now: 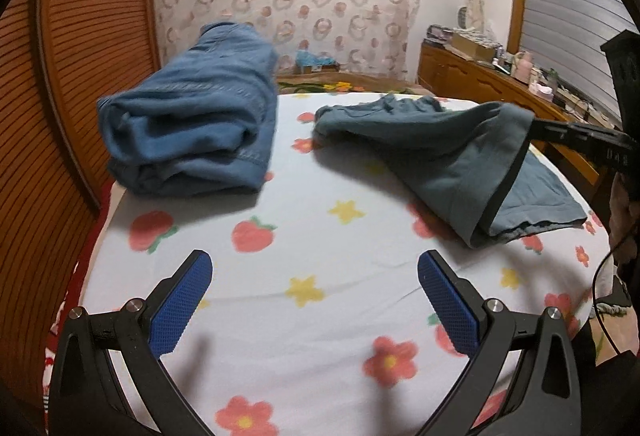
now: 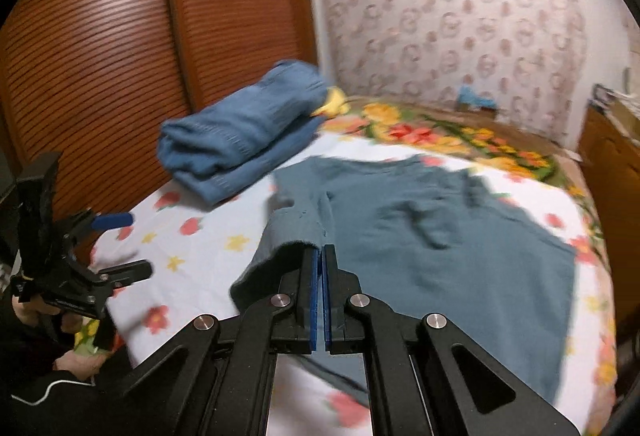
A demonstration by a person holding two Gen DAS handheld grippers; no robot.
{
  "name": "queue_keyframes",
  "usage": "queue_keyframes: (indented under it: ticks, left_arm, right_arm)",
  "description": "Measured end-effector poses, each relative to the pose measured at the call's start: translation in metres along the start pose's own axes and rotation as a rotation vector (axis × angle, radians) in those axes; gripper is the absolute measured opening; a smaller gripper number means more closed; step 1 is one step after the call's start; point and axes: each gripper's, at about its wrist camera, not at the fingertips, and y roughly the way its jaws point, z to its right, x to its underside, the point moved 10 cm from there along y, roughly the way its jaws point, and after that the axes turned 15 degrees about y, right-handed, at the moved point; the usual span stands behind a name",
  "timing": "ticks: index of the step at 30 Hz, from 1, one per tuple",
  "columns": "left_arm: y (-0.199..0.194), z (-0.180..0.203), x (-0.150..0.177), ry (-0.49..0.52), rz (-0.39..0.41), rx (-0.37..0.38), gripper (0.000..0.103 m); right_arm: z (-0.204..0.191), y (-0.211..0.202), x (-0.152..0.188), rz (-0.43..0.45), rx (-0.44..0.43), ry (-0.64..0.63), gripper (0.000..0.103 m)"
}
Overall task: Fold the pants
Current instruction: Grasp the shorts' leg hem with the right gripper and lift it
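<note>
Two garments on the white flower-and-strawberry bedsheet (image 1: 320, 236). One is a pair of teal-grey soft cotton pants (image 2: 440, 236), lying mostly flat on the right half of the bed. The other is a folded blue denim bundle (image 1: 192, 124) by the slatted wooden wardrobe door (image 1: 80, 56). Two grippers as well. The right gripper (image 2: 321, 252) has its blue pads pressed together, pinching an edge of the pants and lifting it off the sheet. The left gripper (image 1: 315, 272) hangs spread wide over bare sheet, holding nothing.
</note>
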Motion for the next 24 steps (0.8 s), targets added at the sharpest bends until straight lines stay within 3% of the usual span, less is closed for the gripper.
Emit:
queue_keyframes:
  ticks: [5,11,16,19,24]
  left_arm:
    - [0.005,0.02,-0.018,0.043,0.013,0.028,0.103]
    - [0.013,0.05,-0.041,0.093,0.029,0.091,0.103]
    - [0.024,0.087,-0.059,0.141,0.027,0.177,0.103]
    - [0.033,0.106,-0.063,0.178,0.014,0.21,0.103]
    - [0.043,0.13,-0.066,0.203,-0.008,0.269,0.1]
  right_arm:
    - [0.05,-0.049,0.003,0.056,0.096,0.07,0.002]
    - [0.094,-0.098,0.034,0.073,0.188,0.156,0.002]
    - [0.103,-0.116,0.065,0.035,0.227,0.198,0.002]
    - [0.09,-0.119,0.067,0.011,0.231,0.212,0.002]
    - [0.067,-0.13,0.058,0.0,0.243,0.196,0.013]
